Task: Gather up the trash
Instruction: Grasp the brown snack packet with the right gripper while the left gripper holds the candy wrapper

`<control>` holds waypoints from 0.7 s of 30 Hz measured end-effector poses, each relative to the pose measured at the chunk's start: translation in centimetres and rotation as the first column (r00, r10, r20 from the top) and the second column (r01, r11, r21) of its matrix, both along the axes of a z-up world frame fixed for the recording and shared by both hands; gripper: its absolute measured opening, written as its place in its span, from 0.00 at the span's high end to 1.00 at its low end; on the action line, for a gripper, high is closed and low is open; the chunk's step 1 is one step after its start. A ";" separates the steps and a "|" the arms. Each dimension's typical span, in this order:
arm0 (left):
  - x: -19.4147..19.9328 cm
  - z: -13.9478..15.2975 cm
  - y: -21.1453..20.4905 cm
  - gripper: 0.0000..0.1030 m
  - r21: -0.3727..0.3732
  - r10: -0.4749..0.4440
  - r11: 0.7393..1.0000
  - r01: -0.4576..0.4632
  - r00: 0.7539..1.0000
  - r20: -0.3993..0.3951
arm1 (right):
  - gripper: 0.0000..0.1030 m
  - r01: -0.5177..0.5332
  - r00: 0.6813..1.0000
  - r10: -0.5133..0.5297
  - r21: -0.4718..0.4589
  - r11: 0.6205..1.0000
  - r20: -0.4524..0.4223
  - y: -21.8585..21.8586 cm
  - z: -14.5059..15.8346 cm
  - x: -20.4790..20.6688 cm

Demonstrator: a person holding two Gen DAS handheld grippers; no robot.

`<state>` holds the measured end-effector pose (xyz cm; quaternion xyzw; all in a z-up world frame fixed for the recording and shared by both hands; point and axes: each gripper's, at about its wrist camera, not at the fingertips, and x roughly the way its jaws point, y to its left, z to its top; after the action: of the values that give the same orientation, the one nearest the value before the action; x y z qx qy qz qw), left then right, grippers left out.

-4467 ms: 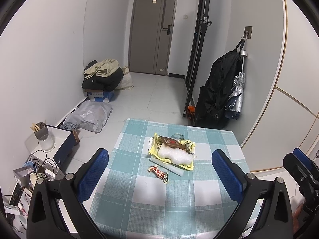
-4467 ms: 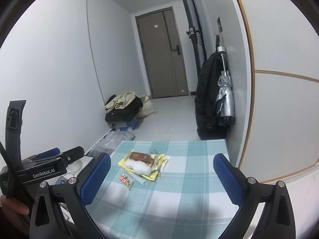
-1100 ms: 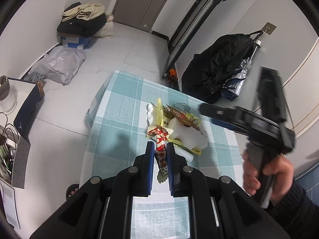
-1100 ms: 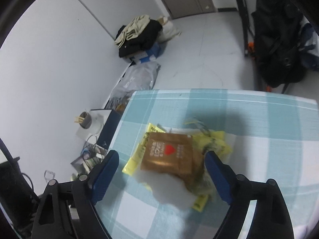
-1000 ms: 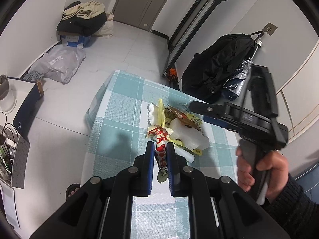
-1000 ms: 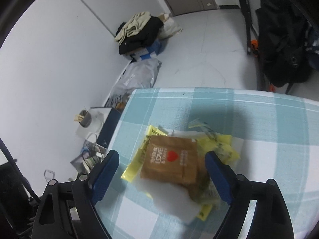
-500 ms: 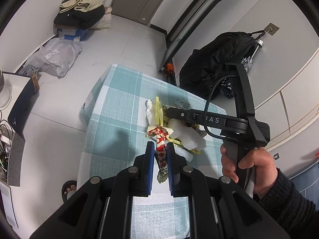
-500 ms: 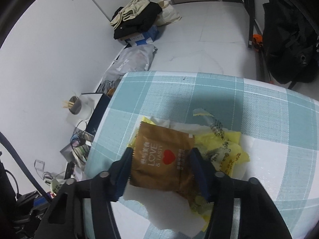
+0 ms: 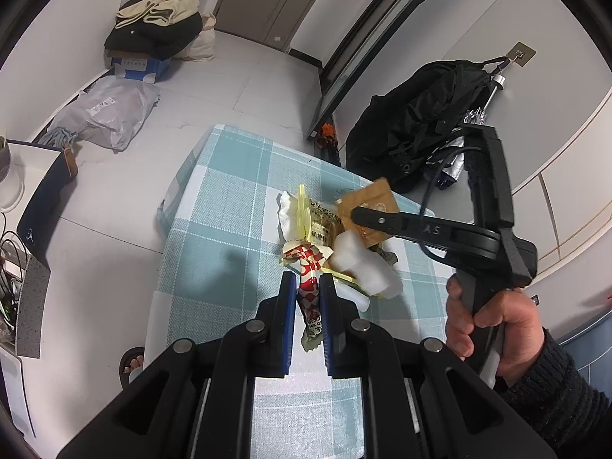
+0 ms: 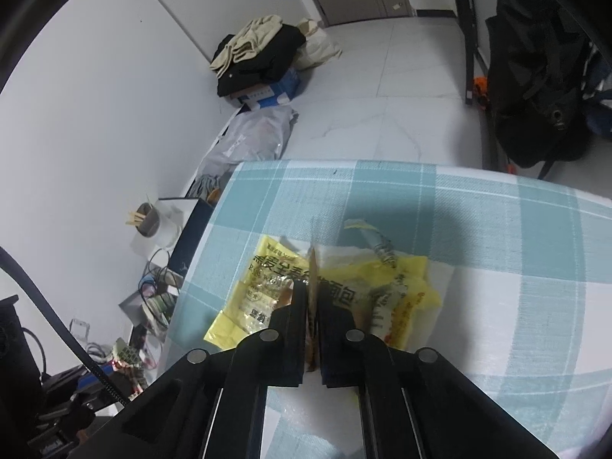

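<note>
My left gripper (image 9: 307, 287) is shut on a red-and-white checked wrapper (image 9: 310, 298), held above the table. My right gripper (image 10: 313, 298) is shut on a brown snack packet (image 10: 313, 267), seen edge-on between its pads; in the left wrist view the packet (image 9: 367, 202) is lifted and tilted above the pile. On the teal checked tablecloth (image 9: 229, 206) lie a yellow wrapper (image 10: 267, 279), a white foam piece (image 9: 363, 267) and white tissue (image 9: 288, 214).
On the floor stand a heap of clothes on a blue box (image 9: 153, 46), a grey plastic bag (image 9: 111, 114) and a black backpack (image 9: 417, 122) by the wall. A side shelf with a cup and cables (image 10: 153, 229) is left of the table.
My right gripper has closed on the brown packet and lifted it off the pile. My left gripper still holds the checked wrapper in about the same place.
</note>
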<state>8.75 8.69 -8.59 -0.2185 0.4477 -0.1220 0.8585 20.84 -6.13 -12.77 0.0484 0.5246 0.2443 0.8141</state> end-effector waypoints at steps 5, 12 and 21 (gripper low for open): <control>-0.2 0.2 -0.5 0.92 0.018 -0.001 1.000 0.001 1.000 0.010 | 0.96 0.012 0.999 -0.012 0.003 1.000 0.035 -0.9 1.0 -0.8; -0.8 1.0 -1.0 0.92 0.041 -0.001 0.999 -0.001 0.999 0.040 | 0.96 0.021 0.997 -0.023 0.028 0.999 0.074 -2.8 3.1 -3.0; -2.1 2.3 -2.6 0.92 0.093 -0.016 0.996 0.007 0.995 0.095 | 0.96 0.030 0.986 -0.038 0.051 0.998 0.163 -5.7 6.8 -8.7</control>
<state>6.68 6.04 -6.32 -0.1696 0.4124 -0.1165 0.8875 12.11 -11.81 -6.01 0.0567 0.4492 0.2459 0.8571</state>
